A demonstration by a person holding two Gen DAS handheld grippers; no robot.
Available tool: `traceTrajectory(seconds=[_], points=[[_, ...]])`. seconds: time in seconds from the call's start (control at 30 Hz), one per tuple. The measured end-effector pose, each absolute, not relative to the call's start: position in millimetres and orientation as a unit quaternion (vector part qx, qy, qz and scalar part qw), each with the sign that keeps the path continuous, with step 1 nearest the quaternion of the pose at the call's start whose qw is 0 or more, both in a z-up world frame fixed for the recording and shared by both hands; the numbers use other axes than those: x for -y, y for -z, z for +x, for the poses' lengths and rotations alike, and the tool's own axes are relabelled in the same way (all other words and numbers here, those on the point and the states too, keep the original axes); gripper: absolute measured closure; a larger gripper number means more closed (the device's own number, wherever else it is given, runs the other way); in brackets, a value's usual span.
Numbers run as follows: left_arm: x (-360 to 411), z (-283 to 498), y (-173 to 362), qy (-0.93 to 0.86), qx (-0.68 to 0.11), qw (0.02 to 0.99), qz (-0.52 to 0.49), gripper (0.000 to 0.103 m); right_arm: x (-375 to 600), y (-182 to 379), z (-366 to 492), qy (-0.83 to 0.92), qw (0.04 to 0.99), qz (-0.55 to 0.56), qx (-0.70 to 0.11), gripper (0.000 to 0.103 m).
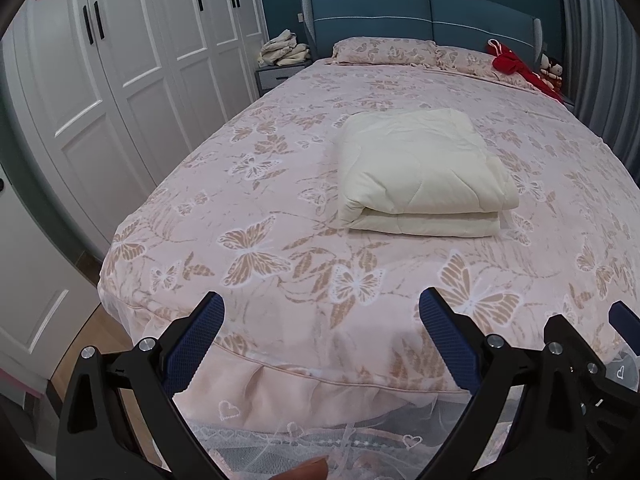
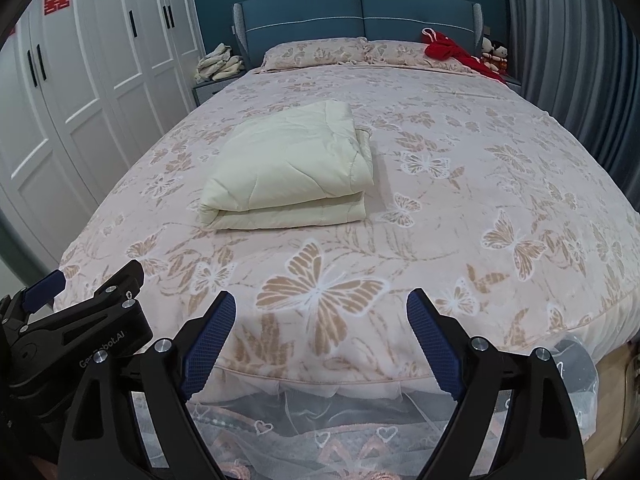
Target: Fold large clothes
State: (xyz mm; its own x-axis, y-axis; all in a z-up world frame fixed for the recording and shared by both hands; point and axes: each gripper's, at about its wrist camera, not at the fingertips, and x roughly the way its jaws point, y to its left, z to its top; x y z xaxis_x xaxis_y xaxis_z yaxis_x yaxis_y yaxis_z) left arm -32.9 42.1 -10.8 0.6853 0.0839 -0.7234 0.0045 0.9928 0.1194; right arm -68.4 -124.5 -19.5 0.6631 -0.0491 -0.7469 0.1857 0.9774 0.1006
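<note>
A cream quilted blanket (image 1: 420, 176) lies folded into a thick rectangle on the bed, with stacked layers showing along its near edge; the right wrist view has the same folded blanket (image 2: 288, 172) left of centre. My left gripper (image 1: 320, 308) hangs open over the foot of the bed, nothing between its blue pads. Beside it my right gripper (image 2: 320, 304) is also open and empty. Both are well short of the blanket. The left gripper's body (image 2: 80, 320) shows at the lower left of the right wrist view.
The bed (image 1: 280, 264) has a pink butterfly-print cover and a lace skirt at its foot. White wardrobe doors (image 1: 120, 60) line the left side. A red garment (image 2: 456, 52) and dolls lie by the pillows. Pale clothes (image 1: 284, 50) sit on a nightstand. Grey curtains (image 2: 580, 60) hang at right.
</note>
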Motion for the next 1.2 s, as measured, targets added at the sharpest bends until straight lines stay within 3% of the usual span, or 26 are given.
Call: traceTrajectory(seconds=[1.2], points=[[-54.9, -24.0, 7.0, -0.031, -0.386, 0.920, 0.057, 0.008, 111.0, 14.1, -58.1, 0.063, 0.915, 0.066, -0.393, 0.017]])
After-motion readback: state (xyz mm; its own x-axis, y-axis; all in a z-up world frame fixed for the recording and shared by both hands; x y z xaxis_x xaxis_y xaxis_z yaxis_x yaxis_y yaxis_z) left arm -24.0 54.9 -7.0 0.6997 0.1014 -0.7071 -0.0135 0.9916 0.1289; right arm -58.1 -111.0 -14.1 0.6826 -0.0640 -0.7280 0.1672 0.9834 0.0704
